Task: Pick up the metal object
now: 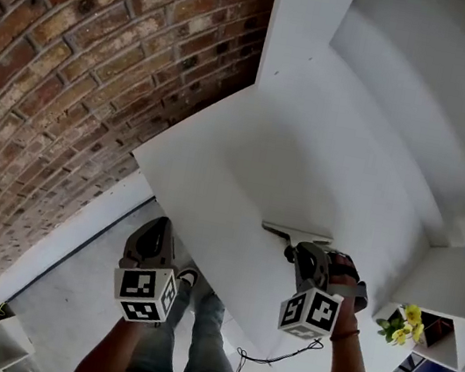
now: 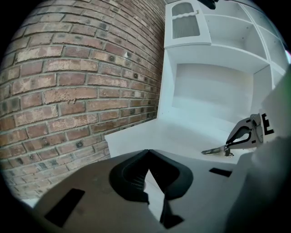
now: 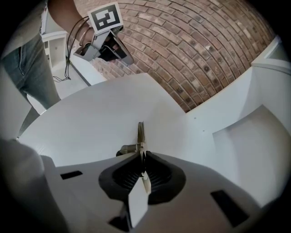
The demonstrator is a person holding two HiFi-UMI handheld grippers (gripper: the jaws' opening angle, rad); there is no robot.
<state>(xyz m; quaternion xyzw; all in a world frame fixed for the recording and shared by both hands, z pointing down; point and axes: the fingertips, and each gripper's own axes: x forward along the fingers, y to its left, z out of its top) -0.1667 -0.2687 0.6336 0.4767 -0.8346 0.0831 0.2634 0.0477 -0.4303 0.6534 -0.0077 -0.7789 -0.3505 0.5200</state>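
1. Two fingers (image 3: 157, 174) of the right gripper (image 3: 142, 159) are clenched on 1 metal object (image 3: 140, 134); nothing else btwn them.
2. The two fingers (image 2: 131, 175) of the left gripper (image 2: 148, 154) are pressed tip to tip w/ nothing held.
3. Count: 2 grippers, 2 marker cubes (image 1: 145, 294), 1 metal object, 1 white worktop (image 1: 246, 156).
4. The metal object is a thin flat piece sticking out past the right fingertips. It is over the worktop near the front edge; can't tell if it touches the surface.
5. Axis: the right gripper view has it edge-on, running straight ahead toward the brick wall (image 3: 195, 50), w/ a short arm off to the left. The head view has a pale bar lying left-right just beyond the fingers.
6. Left gripper view only: a side-on look, w/ the object's tip pointing left, approx level w/ the worktop. A white shelf unit (image 2: 213, 50) stands behind.
7. Right gripper view only: the left gripper is beyond the worktop's edge, well apart from the object, near a jeans leg (image 3: 32, 73).
8. Head view only: both grippers together, w/ the left one off the worktop, over the floor (image 1: 81, 288).
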